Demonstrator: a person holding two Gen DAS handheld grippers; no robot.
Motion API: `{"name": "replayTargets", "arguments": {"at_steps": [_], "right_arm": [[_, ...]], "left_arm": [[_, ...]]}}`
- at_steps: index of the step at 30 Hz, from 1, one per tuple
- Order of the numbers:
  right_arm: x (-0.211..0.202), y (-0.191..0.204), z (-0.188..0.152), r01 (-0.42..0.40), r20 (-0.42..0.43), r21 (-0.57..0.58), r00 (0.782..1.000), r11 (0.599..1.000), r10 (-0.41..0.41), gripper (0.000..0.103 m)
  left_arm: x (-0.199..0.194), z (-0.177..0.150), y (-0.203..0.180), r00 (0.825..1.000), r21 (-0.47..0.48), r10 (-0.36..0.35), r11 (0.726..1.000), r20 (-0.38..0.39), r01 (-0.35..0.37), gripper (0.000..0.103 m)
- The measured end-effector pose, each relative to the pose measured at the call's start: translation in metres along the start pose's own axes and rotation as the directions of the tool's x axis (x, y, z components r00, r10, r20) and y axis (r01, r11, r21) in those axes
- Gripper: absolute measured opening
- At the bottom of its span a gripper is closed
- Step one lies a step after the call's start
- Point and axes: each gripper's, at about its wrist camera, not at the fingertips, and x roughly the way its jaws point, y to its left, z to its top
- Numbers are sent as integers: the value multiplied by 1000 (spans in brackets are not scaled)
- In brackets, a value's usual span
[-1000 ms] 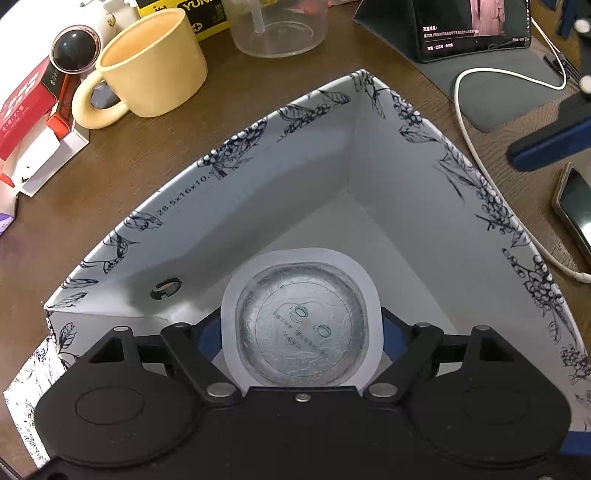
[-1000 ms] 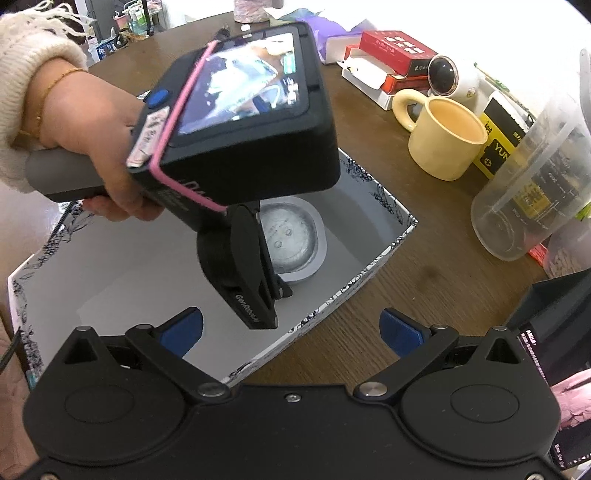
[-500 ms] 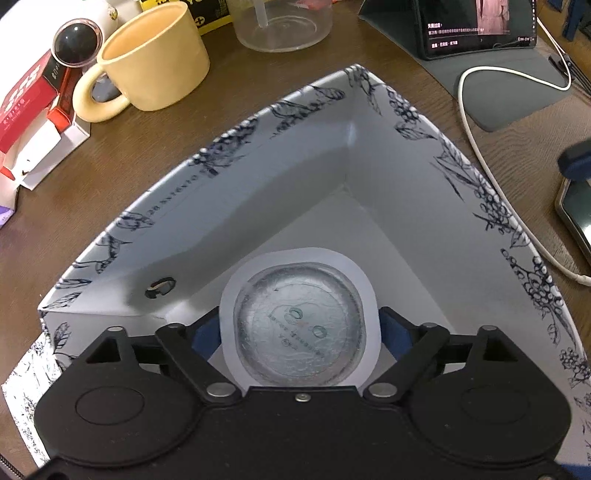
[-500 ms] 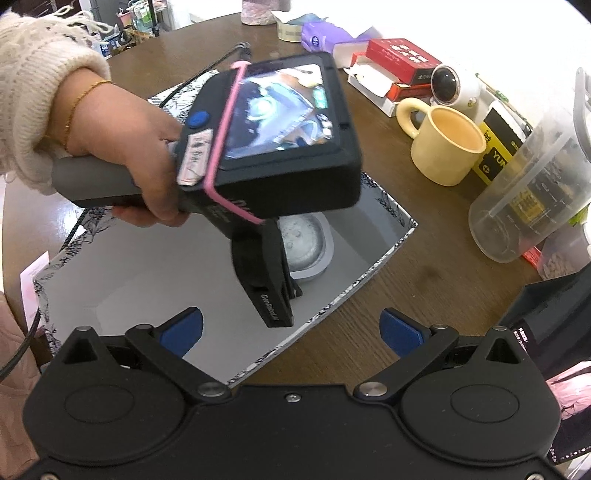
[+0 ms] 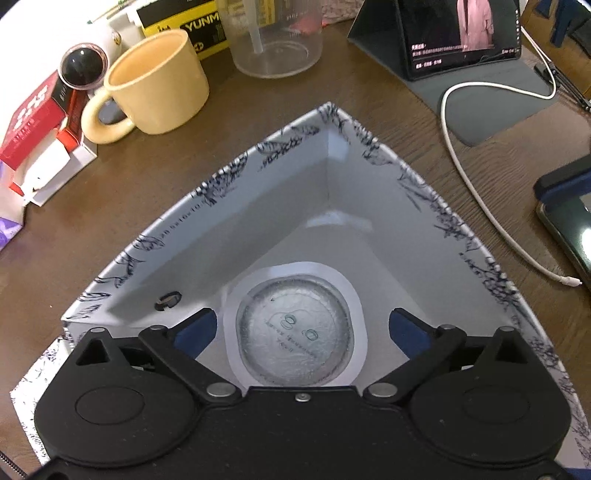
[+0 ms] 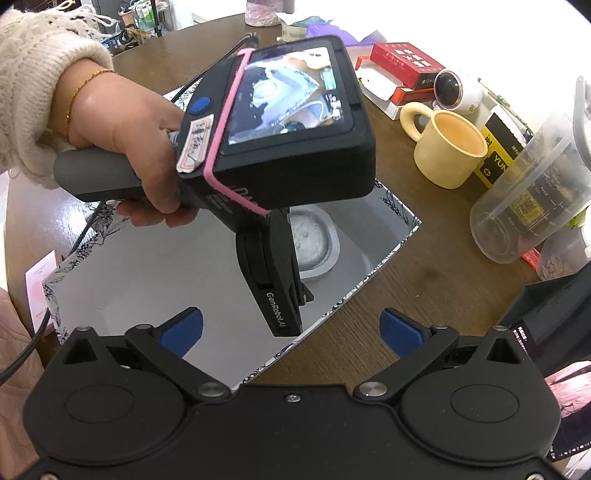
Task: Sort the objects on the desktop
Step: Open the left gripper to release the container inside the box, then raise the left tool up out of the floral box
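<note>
A round sealed cup with a foil lid and white rim (image 5: 295,328) lies on the floor of a white box with dark floral edges (image 5: 229,177). My left gripper (image 5: 301,328) hangs over it, open, its blue fingers apart from the rim on both sides. In the right wrist view the cup (image 6: 312,243) shows in the box (image 6: 147,269) behind the left gripper's body. My right gripper (image 6: 291,330) is open and empty above the box's near edge.
A yellow mug (image 5: 159,83), a red and white carton (image 5: 37,133), a small round camera (image 5: 83,66), a clear measuring cup (image 5: 277,37), a tablet on a stand (image 5: 461,33), a white cable (image 5: 472,177) and a phone (image 5: 569,229) lie around the box on the brown table.
My left gripper has opened and let go of the cup, which now lies on the box floor. The gripper has lifted and drawn back a little. The right gripper has hardly moved.
</note>
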Motion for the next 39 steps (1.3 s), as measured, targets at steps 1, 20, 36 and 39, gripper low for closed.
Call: {"name": "replayTargets", "arguments": {"at_steps": [1,20,36,39], "right_arm": [[-1,1,0,1,-1,-1,1000,1000,-1,103],[-30,21,-4,21,2,11,1000,1000,-21,103],[-55,48,-13,72,-3,30,997,997,-72,103],[-59,54,-16,82,-9,38,997,996,-82,103]], "left_arm": [[-2,0,-1,1000,2,3,1000,6,-3,101],[-56,-14,-2,996,-25,49,999,79,-47,103],[-102,-47,-9,985,-45,99,995,140,-93,103],[-111,-55,-12,984,-50,100,994,146,-93,103]]}}
